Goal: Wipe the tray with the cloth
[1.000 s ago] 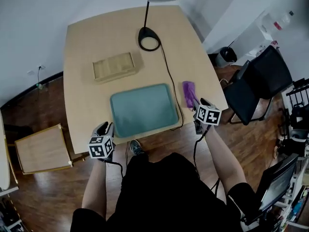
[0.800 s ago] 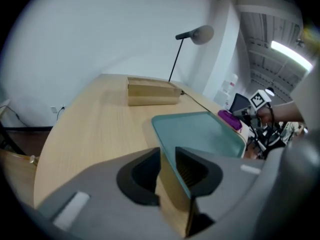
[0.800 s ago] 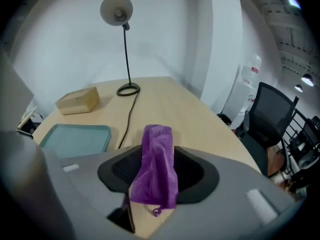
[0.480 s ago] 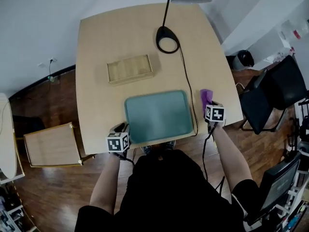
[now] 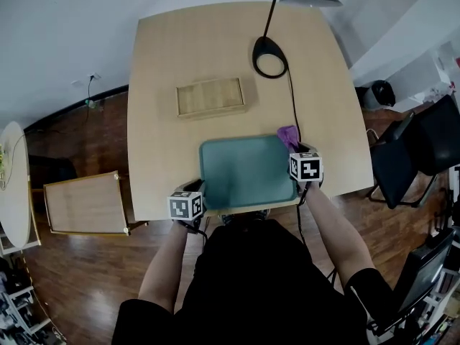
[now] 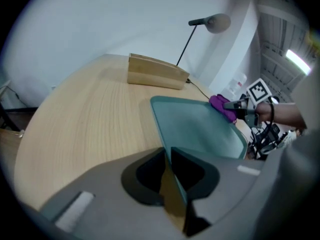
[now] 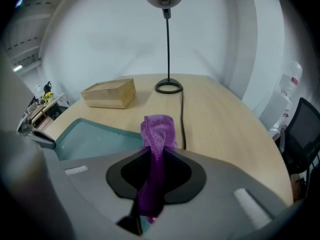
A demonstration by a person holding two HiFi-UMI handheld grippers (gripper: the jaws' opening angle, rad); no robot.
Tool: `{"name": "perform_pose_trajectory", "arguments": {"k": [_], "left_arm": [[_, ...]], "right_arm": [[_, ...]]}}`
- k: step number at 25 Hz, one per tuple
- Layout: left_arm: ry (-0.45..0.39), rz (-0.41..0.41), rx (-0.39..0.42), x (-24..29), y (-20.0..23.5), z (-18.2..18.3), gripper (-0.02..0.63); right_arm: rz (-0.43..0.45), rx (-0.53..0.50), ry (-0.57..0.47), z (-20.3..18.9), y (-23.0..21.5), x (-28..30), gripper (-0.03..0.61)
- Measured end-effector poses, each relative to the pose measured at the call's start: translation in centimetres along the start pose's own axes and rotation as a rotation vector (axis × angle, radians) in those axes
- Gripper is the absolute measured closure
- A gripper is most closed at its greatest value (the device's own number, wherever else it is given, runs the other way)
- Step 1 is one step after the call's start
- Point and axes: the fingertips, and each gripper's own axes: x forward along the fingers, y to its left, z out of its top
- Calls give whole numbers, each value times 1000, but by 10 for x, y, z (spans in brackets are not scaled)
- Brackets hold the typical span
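Now right claw (image 7: 153, 159), angled down, has just closed onto cloth (image 7: 159, 130); left claw (image 6: 167, 156) pinches tray (image 6: 200, 129)

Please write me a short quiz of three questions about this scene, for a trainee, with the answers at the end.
1. True or false: the purple cloth lies flat inside the tray.
2. Fill in: the cloth is clamped in the ___ gripper.
3. Which tall thing stands on the table beyond the tray?
Key: 1 false; 2 right: the right gripper has just been closing its jaws on the cloth; 3 the desk lamp.
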Motion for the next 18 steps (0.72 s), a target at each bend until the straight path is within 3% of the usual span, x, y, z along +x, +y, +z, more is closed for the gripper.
{"name": "perform_pose_trajectory", "arguments": {"k": [9,18], "left_arm": [[-33,-37,-77,3,-3,-2,554],[-31,-33,-49,2,-5,-2,549]], "right_arm": [[68,47,104,-6,40,20,522],[265,78,152,12,166,39,522]]}}
